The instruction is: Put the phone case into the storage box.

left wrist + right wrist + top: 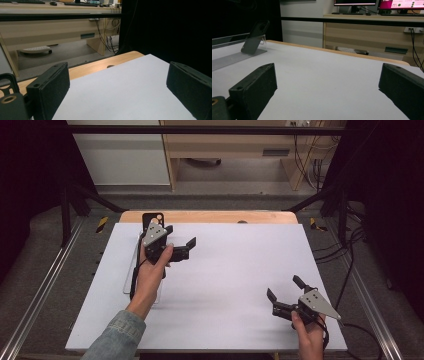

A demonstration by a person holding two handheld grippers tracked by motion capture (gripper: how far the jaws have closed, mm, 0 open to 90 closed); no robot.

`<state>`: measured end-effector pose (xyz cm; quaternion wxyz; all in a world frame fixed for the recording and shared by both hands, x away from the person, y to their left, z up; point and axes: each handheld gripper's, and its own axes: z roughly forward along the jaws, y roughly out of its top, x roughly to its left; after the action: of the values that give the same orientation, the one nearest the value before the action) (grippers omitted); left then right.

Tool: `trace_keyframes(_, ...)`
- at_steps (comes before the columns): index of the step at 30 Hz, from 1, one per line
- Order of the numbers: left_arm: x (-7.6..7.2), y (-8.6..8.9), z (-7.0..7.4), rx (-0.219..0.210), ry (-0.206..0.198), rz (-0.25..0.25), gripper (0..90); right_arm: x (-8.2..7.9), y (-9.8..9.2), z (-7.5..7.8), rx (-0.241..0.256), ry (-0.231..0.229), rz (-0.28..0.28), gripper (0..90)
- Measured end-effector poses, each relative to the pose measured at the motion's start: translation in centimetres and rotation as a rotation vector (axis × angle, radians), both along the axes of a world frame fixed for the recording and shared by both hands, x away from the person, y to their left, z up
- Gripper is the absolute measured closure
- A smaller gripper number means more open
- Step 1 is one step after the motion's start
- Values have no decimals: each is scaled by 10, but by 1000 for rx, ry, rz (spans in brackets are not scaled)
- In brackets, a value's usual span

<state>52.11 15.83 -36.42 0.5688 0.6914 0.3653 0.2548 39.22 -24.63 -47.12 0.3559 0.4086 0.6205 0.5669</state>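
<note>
High view: left hand-held gripper (181, 243) at upper left of the white bench (225, 270), right hand-held gripper (283, 289) at lower right, both wide open and empty. Black phone (254, 37) leans on a clear stand (263, 40); no legible writing.

I count one black phone (151, 219) and one clear stand (131, 270) on my surface (230, 285), plus two grippers (one in each hand): left (181, 238), right (284, 286).

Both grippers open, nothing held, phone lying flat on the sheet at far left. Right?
Not quite: the phone is not flat; it leans on a clear stand, as the right gripper view shows. Both the left gripper and the right gripper are open and hold nothing.
</note>
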Motion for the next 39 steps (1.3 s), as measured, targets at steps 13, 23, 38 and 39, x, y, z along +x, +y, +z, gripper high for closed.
trace_keyframes(13,-17,6,9,17,-18,-15,43,0,1,0,9,10,2,17)
trace_keyframes(23,-30,16,17,6,-42,-12,41,0,3,0,3,10,17,17)
trace_keyframes(38,-56,27,24,-2,-76,-26,38,0,5,-1,-12,11,42,17)
trace_keyframes(39,-58,28,25,1,-79,-26,38,0,5,-1,-12,11,43,17)
